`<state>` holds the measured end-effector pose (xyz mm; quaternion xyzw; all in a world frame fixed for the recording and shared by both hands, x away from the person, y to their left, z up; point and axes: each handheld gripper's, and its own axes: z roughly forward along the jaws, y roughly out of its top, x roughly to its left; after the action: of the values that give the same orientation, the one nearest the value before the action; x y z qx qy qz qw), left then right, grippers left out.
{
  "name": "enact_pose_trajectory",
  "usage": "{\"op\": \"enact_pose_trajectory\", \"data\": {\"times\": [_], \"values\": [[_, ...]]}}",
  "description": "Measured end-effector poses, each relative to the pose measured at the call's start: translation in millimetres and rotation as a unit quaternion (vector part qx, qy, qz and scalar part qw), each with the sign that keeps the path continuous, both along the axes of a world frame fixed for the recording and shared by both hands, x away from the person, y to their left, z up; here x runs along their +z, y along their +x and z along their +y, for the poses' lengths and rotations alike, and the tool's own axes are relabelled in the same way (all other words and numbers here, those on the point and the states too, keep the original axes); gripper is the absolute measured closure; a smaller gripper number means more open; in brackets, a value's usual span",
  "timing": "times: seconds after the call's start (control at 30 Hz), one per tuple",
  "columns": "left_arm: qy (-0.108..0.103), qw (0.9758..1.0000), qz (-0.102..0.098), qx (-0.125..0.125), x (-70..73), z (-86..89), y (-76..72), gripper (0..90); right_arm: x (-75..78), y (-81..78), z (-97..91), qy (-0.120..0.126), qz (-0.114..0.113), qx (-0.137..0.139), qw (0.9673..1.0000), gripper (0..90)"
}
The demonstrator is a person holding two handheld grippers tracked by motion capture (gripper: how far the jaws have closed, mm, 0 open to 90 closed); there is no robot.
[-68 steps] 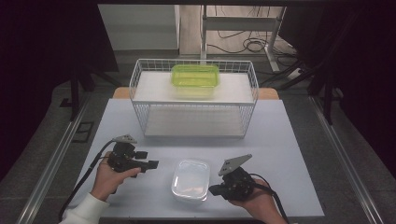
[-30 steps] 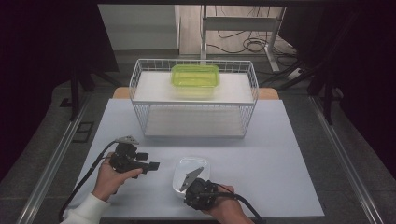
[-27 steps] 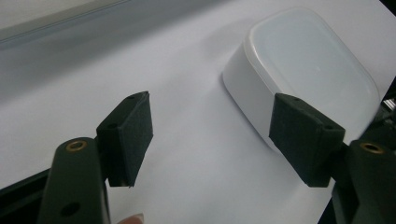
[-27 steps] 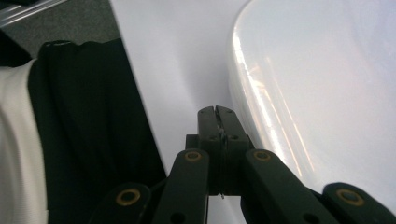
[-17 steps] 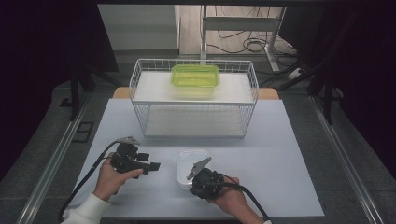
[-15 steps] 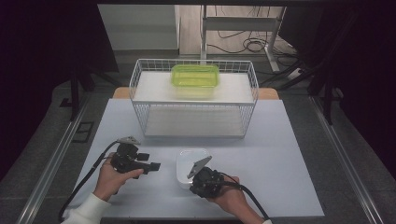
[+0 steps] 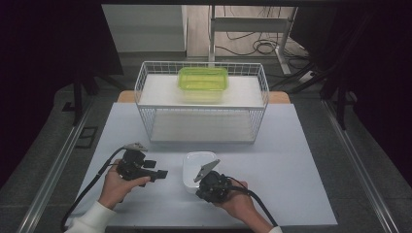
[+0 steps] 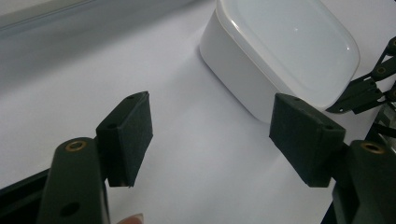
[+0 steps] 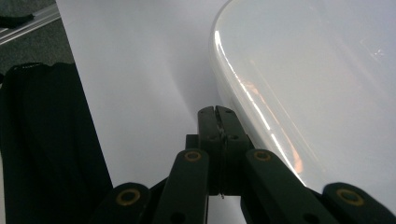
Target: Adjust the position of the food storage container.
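Tabletop unchanged; right hand-held gripper (image 7: 208, 180) (jaws together) stays beside container (image 7: 197, 164).

no readable text, labels, brands, numbers or signs

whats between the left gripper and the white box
Only bare table: in the left gripper view, nothing lies between the open left gripper and the white box.
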<state>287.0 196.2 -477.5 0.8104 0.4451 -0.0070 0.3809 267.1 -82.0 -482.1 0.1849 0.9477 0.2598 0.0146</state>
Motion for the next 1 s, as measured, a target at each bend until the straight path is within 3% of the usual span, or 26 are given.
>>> {"op": "enact_pose_trajectory", "data": {"times": [0.17, 0.37, 0.43, 0.63, 0.7, 0.77, 0.83, 0.93, 1.0], "values": [[-0.010, 0.9998, -0.011, 0.015, 2.4, 1.5, -1.3, 29.5, 5.5, -2.5, -2.9, 0.011, -0.005, -0.001, 0.9999, 89.1], [-0.050, 0.9972, -0.027, 0.048, 11.0, 5.3, -6.0, 29.5, 35.9, -4.7, -27.6, 0.068, -0.005, -0.037, 0.9970, 88.6], [-0.065, 0.9958, -0.035, 0.054, 13.8, 5.9, -8.8, 30.9, 44.0, -0.6, -40.3, 0.093, -0.008, -0.059, 0.9939, 80.2], [-0.116, 0.9921, -0.017, 0.045, 15.4, 2.0, -13.3, 31.2, 50.3, 14.2, -75.7, 0.167, 0.026, -0.146, 0.9749, 47.7], [-0.122, 0.9916, -0.008, 0.040, 13.8, -0.5, -13.5, 31.1, 46.9, 16.9, -86.4, 0.191, 0.043, -0.165, 0.9668, 40.2], [-0.129, 0.9910, -0.001, 0.038, 12.0, -2.2, -13.1, 31.0, 42.0, 18.3, -96.6, 0.202, 0.045, -0.179, 0.9617, 33.3], [-0.139, 0.9896, 0.006, 0.036, 10.7, -3.2, -12.2, 31.0, 37.6, 20.8, -105.7, 0.214, 0.050, -0.198, 0.9554, 29.9], [-0.165, 0.9853, 0.024, 0.035, 7.8, -3.7, -10.7, 30.9, 31.1, 28.4, -118.5, 0.249, 0.083, -0.212, 0.9412, 29.9], [-0.178, 0.9826, 0.037, 0.037, 4.6, -2.8, -9.2, 31.0, 28.3, 31.0, -122.1, 0.256, 0.092, -0.217, 0.9375, 29.8]]}}
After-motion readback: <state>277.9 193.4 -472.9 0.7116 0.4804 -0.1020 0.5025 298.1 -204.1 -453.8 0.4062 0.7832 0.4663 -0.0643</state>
